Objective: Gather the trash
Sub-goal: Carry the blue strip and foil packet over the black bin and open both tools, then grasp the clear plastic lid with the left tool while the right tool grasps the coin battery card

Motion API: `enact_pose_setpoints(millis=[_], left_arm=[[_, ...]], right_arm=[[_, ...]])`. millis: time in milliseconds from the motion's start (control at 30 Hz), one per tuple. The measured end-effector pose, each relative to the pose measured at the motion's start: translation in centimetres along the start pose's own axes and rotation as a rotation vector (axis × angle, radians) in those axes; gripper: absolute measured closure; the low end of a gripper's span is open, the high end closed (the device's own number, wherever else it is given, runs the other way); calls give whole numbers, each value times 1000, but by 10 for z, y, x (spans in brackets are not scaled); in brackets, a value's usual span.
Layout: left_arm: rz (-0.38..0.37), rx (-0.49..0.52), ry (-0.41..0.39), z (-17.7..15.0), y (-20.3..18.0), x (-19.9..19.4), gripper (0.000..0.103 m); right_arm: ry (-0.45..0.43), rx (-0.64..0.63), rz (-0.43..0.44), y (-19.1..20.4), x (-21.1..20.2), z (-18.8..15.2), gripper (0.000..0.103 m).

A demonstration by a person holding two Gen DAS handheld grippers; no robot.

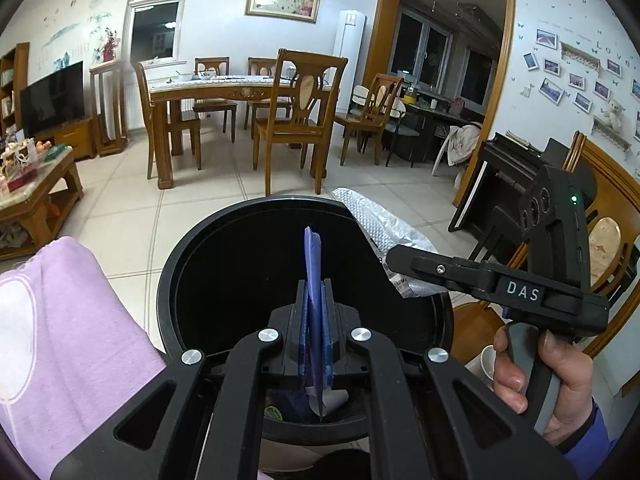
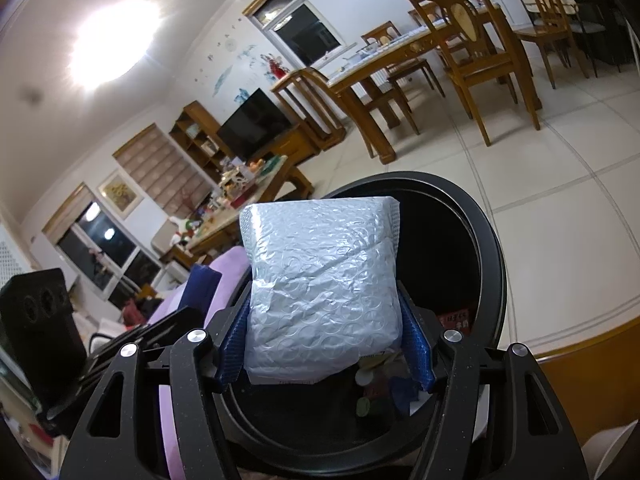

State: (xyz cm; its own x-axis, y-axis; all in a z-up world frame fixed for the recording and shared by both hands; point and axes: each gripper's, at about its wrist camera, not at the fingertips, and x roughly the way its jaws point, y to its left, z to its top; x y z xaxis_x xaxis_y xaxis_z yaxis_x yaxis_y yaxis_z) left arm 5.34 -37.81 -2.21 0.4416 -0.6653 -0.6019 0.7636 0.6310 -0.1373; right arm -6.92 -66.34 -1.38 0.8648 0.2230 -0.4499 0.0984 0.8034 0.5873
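Over the open mouth of the black round trash bin (image 1: 192, 264), 2 hand-held grippers are positioned side by side. The left gripper (image 1: 314, 304) is clenched on a thin blue wrapper (image 1: 313, 256), which stands upright on edge between the fingers and projects above their tips; its lower end, with a pale grey curled corner, hangs below the fingers toward the bin interior. The right gripper (image 2: 326, 344) is grasping a silver bubble mailer (image 2: 322, 288): the blue pads (image 2: 418, 354) press against both sides of the padded envelope, which stands upright and fills the gap between them. In the left wrist view, the mailer (image 1: 384, 228) sits at the far right rim of the bin, held by the right gripper (image 1: 400, 260), whose grey handle is wrapped by a hand (image 1: 560, 376) in a blue sleeve.

The bin rim (image 2: 492, 264) curves behind and to the right of the mailer. Small pieces of trash (image 2: 372, 376), including pale round pieces and a red printed item, lie inside the bin below the mailer. A lilac towel (image 1: 72, 340) lies just left of the bin. The bin stands on a tiled floor (image 1: 192, 192). Farther back are a wooden dining table (image 1: 224, 92) with chairs and a television (image 1: 52, 96).
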Motion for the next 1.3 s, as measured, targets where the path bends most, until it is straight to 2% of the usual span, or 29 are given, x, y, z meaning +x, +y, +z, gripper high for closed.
enact_pose_setpoints(millis=[167,367,400,433,467,500,533,667,767,933,967,1033,1133,1300], left_arm=[[11,12,5,4,-5,4,93],[26,31,15,5,-7,3,90],[28,32,13,5,-7,1,83],[29,31,11,7,-7,1,70],[34,27,4,8,-7,-2,61],[39,24,-4,9,-6,-4,43],[46,23,-18,9,-6,-7,35],[56,37,-40,13,-7,-20,35],[65,41,-56,13,-7,-31,26],[81,45,-77,9,-2,-58,22],[88,43,-83,6,2,-66,21],[102,37,-90,-1,9,-80,19],[130,3,-95,-14,29,-107,19],[224,-110,-104,-48,87,-161,19]], right_arm=[[6,10,-6,-1,9,1,36],[12,20,-20,2,14,1,27],[10,18,-23,3,14,0,26],[10,17,-24,3,14,0,25],[8,15,-23,4,14,0,25],[6,12,-23,5,14,-1,25],[5,7,-24,7,12,-3,24],[-3,-9,-29,14,9,-3,24],[-7,-21,-32,22,6,-2,24],[-3,-58,-23,44,4,-1,24],[5,-82,-14,63,5,-6,24],[10,-95,-8,69,7,-6,24],[42,-147,15,103,19,-17,24],[132,-250,64,171,48,-41,24]])
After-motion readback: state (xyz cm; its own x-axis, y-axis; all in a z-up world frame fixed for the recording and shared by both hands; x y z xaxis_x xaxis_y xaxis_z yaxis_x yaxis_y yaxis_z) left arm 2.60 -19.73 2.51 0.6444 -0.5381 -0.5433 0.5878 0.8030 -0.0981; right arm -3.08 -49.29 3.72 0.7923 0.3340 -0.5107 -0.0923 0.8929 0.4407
